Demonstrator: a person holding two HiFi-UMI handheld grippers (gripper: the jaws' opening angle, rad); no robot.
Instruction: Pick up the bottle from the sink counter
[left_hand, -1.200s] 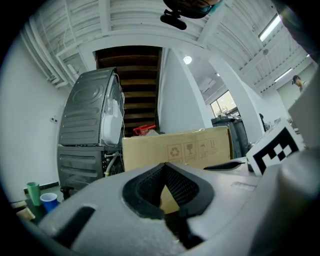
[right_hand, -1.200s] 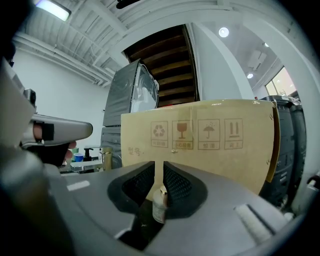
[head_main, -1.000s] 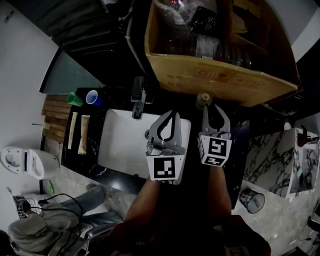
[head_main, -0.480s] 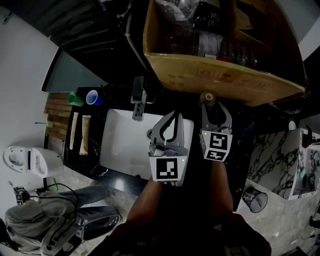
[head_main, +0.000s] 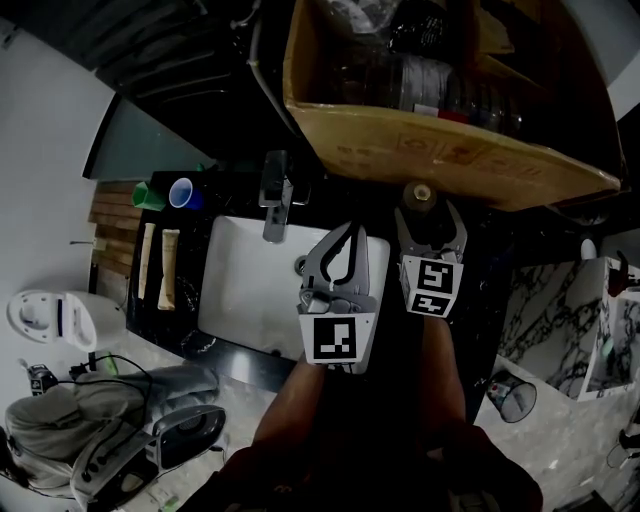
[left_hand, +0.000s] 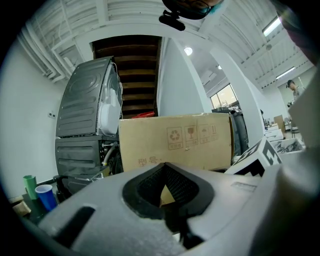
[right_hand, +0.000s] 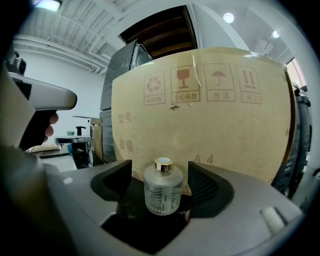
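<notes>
A small frosted glass bottle (right_hand: 163, 192) with a gold cap stands upright on the dark sink counter, right in front of a cardboard box. In the head view the bottle (head_main: 418, 195) sits to the right of the basin. My right gripper (right_hand: 160, 176) has its jaws opening, one on each side of the bottle, with a gap at both pads. From above, the right gripper (head_main: 429, 207) straddles the bottle. My left gripper (head_main: 346, 230) hovers over the basin's right edge, shut and empty; the left gripper (left_hand: 167, 192) shows its tips meeting.
A large cardboard box (head_main: 440, 150) overhangs the counter just behind the bottle. A white basin (head_main: 245, 290) with a faucet (head_main: 276, 195) lies to the left. A blue cup (head_main: 183, 192), a green cup (head_main: 150, 197) and two tubes (head_main: 165, 268) sit at far left.
The right gripper's jaws have spread from nearly closed to wide and moved forward, so the bottle now stands between them. The left gripper has hardly moved.
</notes>
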